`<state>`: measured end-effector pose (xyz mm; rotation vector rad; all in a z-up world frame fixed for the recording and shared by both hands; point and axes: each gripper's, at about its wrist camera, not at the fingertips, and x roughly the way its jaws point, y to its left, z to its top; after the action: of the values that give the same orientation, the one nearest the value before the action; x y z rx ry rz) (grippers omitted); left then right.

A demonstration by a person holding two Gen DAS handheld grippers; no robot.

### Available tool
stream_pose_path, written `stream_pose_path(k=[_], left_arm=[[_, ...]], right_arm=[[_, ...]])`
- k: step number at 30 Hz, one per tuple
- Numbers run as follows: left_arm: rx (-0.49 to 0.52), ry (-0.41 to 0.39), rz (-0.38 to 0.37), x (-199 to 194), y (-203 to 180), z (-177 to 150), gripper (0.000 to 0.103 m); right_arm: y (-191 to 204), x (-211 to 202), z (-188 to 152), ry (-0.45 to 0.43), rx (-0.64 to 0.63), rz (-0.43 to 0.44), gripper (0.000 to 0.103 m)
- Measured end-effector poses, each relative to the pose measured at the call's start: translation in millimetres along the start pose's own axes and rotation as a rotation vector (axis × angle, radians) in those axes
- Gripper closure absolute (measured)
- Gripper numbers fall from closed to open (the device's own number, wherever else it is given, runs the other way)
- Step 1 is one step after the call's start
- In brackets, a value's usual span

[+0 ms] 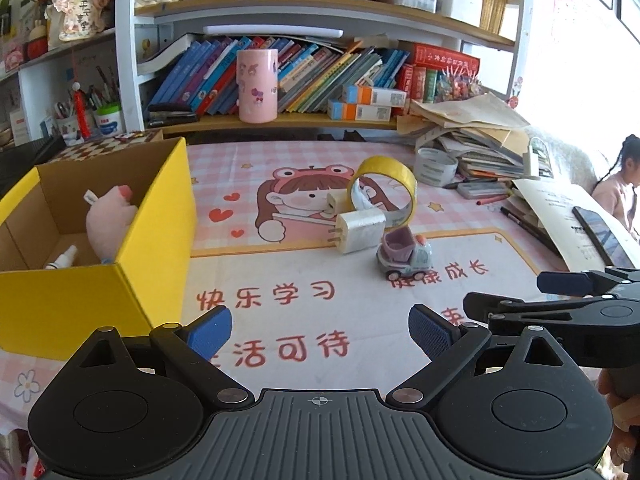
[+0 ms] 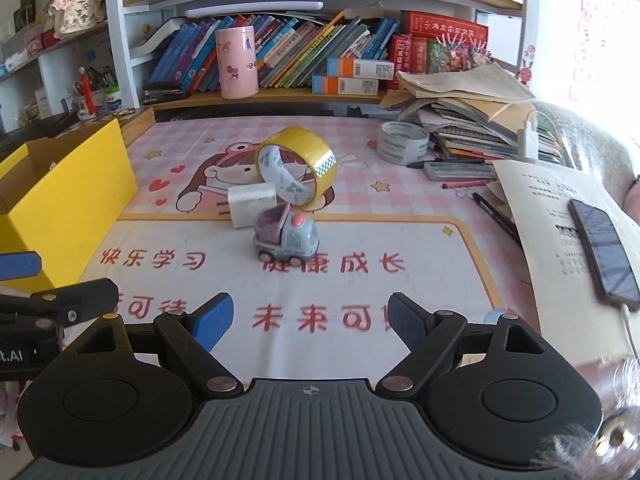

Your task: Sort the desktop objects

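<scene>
Mid-sort: both claws, left gripper (image 1: 320,330) and right gripper (image 2: 310,320), wide open, empty. Plush (image 1: 109,216) and bottle (image 1: 62,260) already in yellow box (image 1: 152,240) — toy truck (image 2: 286,236) nearest; next: advance right, straddle, close

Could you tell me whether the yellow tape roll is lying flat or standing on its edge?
Standing on edge: the yellow tape roll shows its open hole sideways, resting by the charger.
</scene>
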<state>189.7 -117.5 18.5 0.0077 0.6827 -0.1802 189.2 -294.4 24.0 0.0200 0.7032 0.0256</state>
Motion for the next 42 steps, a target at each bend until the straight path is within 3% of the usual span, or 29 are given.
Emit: stream_pose_path(k=[6, 18, 26, 32, 42], left_arm=[[-0.024, 0.014, 0.018, 14, -10, 8, 0.006], [0.027, 0.073, -0.019, 52, -31, 16, 0.006], [0.054, 0.049, -0.029, 75, -37, 28, 0.007], [0.050, 0.048, 0.020, 78, -35, 37, 0.007], [0.001, 0.104, 0.100, 78, -18, 28, 0.007]], right_arm=[[-14, 17, 14, -0.001, -0.026, 0.047, 0.020], [-42, 41, 32, -0.001, 0.002, 0.078, 0.020], [-55, 58, 45, 0.001, 0.051, 0.091, 0.022], [-53, 75, 55, 0.025, 0.029, 0.150, 0.022], [-26, 127, 64, 0.135, -0.096, 0.287, 0.023]])
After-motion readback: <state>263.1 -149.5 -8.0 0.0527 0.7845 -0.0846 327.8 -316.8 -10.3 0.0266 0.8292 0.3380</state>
